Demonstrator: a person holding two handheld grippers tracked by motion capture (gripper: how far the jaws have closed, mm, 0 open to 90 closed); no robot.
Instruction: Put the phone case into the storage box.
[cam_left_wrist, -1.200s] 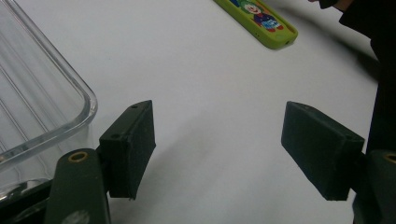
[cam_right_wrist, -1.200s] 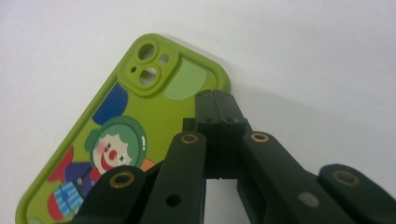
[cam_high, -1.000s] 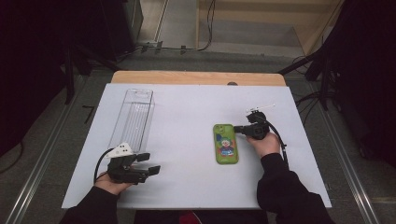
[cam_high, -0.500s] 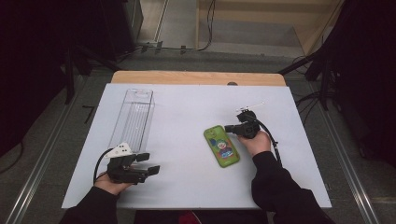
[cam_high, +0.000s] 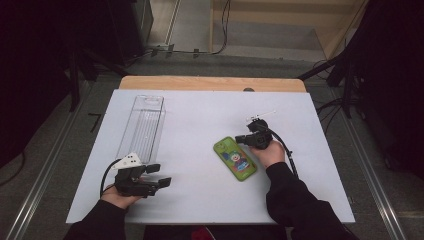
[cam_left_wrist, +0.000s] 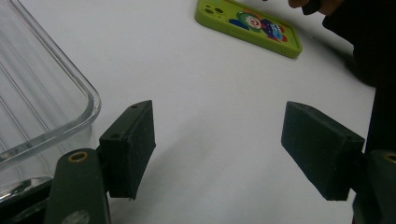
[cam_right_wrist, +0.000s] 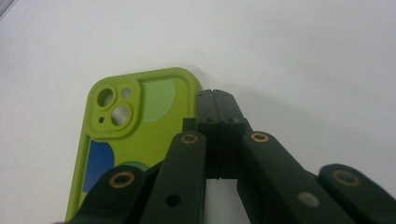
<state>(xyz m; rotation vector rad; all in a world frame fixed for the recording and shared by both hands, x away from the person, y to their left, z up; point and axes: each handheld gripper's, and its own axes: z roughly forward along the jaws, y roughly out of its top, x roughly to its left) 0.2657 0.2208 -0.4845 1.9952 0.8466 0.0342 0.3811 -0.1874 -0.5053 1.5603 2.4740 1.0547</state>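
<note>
A lime-green phone case (cam_high: 235, 158) with a cartoon print lies back up, slanted, right of the table's middle. My right gripper (cam_high: 241, 139) is shut with nothing between its jaws. In the right gripper view the closed tips (cam_right_wrist: 214, 100) rest against the long edge of the case (cam_right_wrist: 126, 126) near its camera corner. My left gripper (cam_high: 160, 175) lies low at the front left, open and holding nothing. Between its spread pads (cam_left_wrist: 217, 140) there is bare white table. The case (cam_left_wrist: 247, 25) lies well beyond them.
A long clear plastic container (cam_high: 142, 125) stands at the left, its near corner (cam_left_wrist: 37, 93) just beside the left jaw. A white sheet (cam_high: 200, 115) covers the table, with a wooden strip (cam_high: 210, 83) along the far edge. A dark sleeve (cam_left_wrist: 369, 46) enters at the right.
My right gripper has moved left, staying shut. The case's far end has swung left with it, so the case now lies slanted. The left gripper has kept still.
</note>
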